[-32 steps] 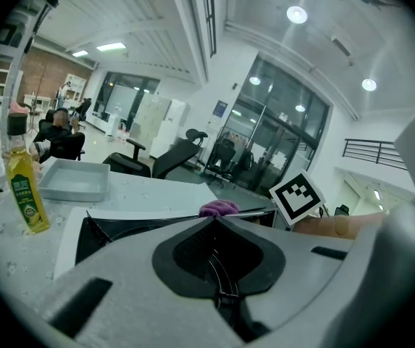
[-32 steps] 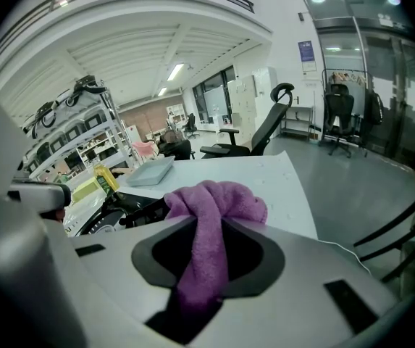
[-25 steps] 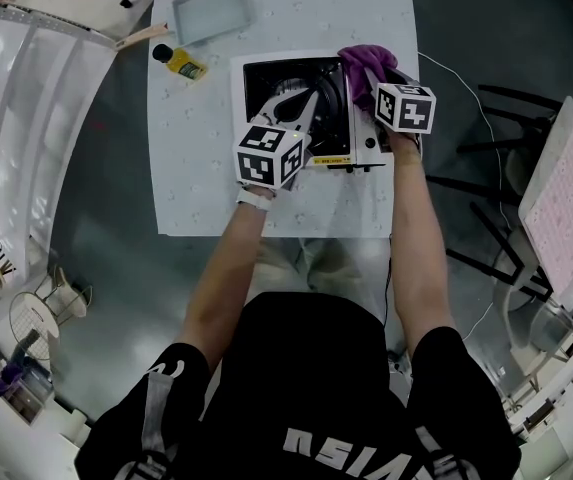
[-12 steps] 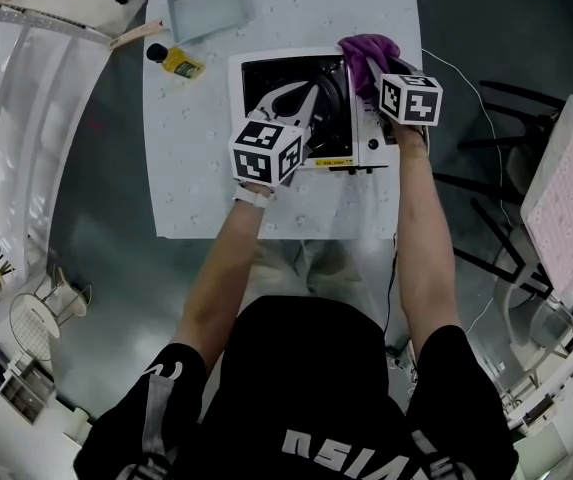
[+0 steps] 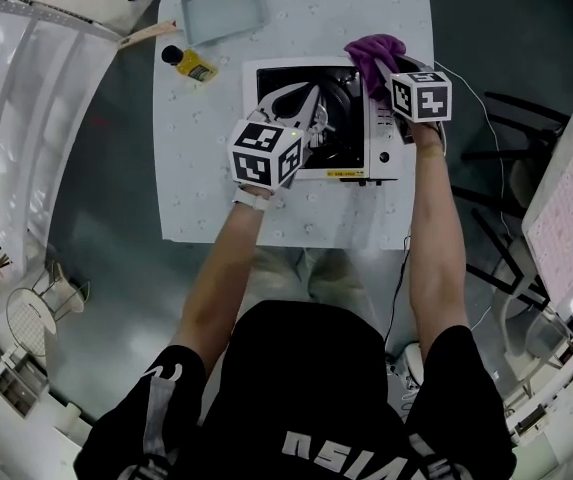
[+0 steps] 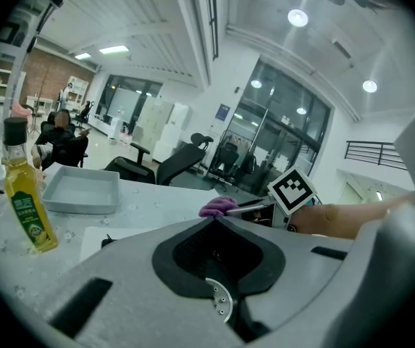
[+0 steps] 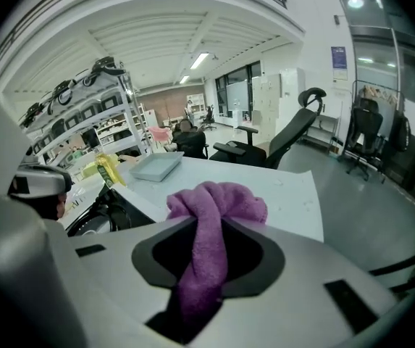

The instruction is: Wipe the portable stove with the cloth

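The portable stove (image 5: 387, 118), white with a black burner well, sits mid-table; its white top edge (image 6: 131, 232) and dark burner (image 7: 98, 220) show in both gripper views. My right gripper (image 5: 378, 68) is shut on a purple cloth (image 5: 374, 48), which bunches out beyond the jaws (image 7: 218, 198) at the stove's far right corner. My left gripper (image 5: 316, 103) lies over the burner with its tips meeting (image 6: 213, 218) and nothing between them. The cloth (image 6: 218, 206) shows small just past those tips.
A grey tray (image 5: 226, 8) stands at the table's far left. Beside it is a yellow oil bottle (image 5: 191, 63), upright (image 6: 26, 194). A cable runs off the table's right edge. Office chairs and shelving ring the table.
The right gripper has carried the cloth slightly farther toward the stove's far edge and rolled a little. The left gripper has drifted a little to the left over the burner.
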Available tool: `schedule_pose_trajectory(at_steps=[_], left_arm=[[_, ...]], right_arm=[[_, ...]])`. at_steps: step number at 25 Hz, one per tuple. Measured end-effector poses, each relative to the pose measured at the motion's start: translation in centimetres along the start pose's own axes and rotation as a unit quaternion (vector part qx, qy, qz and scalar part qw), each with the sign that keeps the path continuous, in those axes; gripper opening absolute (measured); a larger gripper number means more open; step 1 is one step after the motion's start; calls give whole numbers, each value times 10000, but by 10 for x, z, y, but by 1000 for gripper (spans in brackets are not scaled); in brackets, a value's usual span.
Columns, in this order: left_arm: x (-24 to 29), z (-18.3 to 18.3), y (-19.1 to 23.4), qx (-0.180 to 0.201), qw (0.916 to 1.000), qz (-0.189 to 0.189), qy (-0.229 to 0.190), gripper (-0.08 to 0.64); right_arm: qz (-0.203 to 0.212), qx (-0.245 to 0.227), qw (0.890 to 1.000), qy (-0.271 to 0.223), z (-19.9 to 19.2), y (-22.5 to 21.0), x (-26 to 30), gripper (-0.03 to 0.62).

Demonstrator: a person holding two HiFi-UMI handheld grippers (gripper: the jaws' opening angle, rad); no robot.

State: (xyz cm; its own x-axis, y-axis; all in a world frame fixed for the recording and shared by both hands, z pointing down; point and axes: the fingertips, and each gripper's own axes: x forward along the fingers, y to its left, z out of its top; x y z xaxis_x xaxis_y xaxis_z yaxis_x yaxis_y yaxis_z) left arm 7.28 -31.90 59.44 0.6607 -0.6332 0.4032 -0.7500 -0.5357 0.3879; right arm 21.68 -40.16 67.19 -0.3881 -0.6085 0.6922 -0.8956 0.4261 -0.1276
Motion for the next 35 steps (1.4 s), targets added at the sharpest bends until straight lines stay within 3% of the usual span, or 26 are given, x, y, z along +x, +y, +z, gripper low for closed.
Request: schedule_pose_trajectory(at_steps=[11, 25, 35], left_arm=[[-17, 22, 48, -107, 9996, 247, -123, 6], [-26, 40, 105, -324, 9981, 496, -189, 6], [-41, 43, 134, -489, 9960, 727, -192, 6]], right_arm=[[336, -839, 9947, 496, 29, 29, 42, 94], [1598, -1313, 9722, 1100, 54, 105, 89, 94], [1988, -1382, 9634, 1148, 64, 161, 109, 94]])
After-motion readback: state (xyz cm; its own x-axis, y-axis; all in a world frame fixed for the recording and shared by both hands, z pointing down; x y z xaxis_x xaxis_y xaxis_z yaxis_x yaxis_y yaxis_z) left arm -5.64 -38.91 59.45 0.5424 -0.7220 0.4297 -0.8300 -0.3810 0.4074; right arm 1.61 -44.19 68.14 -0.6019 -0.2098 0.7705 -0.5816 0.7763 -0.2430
